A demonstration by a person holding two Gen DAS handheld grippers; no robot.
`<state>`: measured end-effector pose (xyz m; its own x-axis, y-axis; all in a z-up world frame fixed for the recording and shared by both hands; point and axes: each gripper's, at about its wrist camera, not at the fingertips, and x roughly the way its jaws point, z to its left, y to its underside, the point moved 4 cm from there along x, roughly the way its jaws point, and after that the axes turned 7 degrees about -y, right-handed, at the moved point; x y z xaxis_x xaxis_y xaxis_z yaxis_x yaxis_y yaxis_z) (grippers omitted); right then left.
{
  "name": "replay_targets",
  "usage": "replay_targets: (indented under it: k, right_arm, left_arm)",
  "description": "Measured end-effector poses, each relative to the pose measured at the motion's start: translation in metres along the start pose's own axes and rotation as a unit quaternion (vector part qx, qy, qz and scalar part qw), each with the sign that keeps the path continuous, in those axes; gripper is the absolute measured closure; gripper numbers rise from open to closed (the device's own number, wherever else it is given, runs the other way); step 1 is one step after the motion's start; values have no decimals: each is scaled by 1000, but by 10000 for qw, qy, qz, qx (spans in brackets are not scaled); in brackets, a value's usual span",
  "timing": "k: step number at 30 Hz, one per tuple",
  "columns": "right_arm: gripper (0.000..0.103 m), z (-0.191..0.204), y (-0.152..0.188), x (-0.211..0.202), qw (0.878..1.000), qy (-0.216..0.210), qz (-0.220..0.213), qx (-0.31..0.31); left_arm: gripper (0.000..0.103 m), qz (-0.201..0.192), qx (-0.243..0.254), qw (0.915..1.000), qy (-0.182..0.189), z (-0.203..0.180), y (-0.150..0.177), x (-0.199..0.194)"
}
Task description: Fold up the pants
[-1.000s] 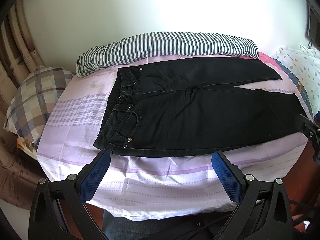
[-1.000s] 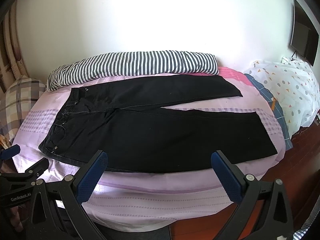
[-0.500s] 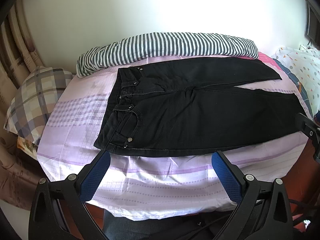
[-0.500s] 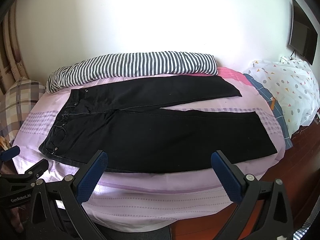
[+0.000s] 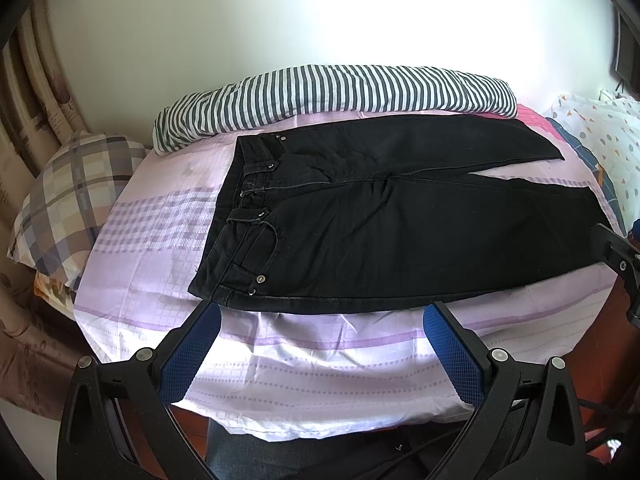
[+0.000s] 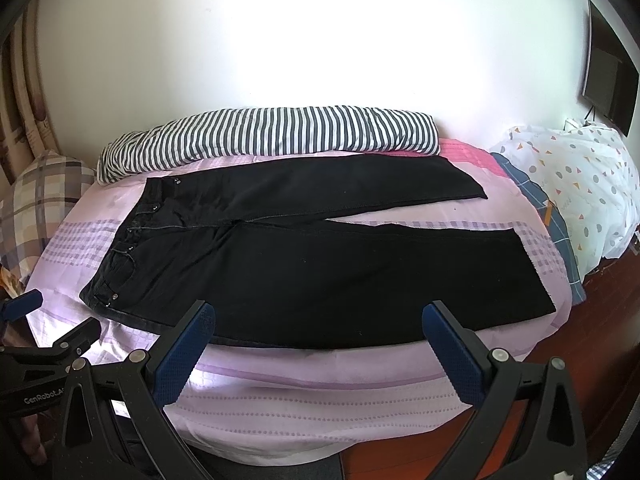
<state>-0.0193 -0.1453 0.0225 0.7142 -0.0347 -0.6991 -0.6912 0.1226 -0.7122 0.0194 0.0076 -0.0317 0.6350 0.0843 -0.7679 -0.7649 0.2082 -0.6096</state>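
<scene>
Black pants (image 5: 392, 224) lie flat on a bed, waistband to the left, both legs spread to the right. They also show in the right wrist view (image 6: 320, 264). My left gripper (image 5: 320, 316) is open and empty, just in front of the pants' near edge below the waist. My right gripper (image 6: 318, 312) is open and empty, at the near edge of the front leg. Part of the left gripper shows at the lower left of the right wrist view.
The bed has a lilac checked sheet (image 5: 304, 360). A striped bolster (image 5: 332, 94) lies along the far wall. A plaid pillow (image 5: 76, 196) is at the left. A white dotted quilt (image 6: 576, 192) is at the right. Red-brown floor (image 6: 592, 320) lies beyond the bed's right edge.
Both views have shifted very slightly; the grippers stay open and the pants have not moved.
</scene>
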Motion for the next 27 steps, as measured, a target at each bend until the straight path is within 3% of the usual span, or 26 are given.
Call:
replay_targets:
  k: [14,27]
  right_arm:
    - [0,3,-12,1,9995,-160,-63,-260]
    - [0,14,-78,27,9839,-1152,31,-1364]
  left_arm:
    - [2,-69,-30,10000,27,4,-9,3]
    - [3,-609,-135,9980,-118,64,-86,31]
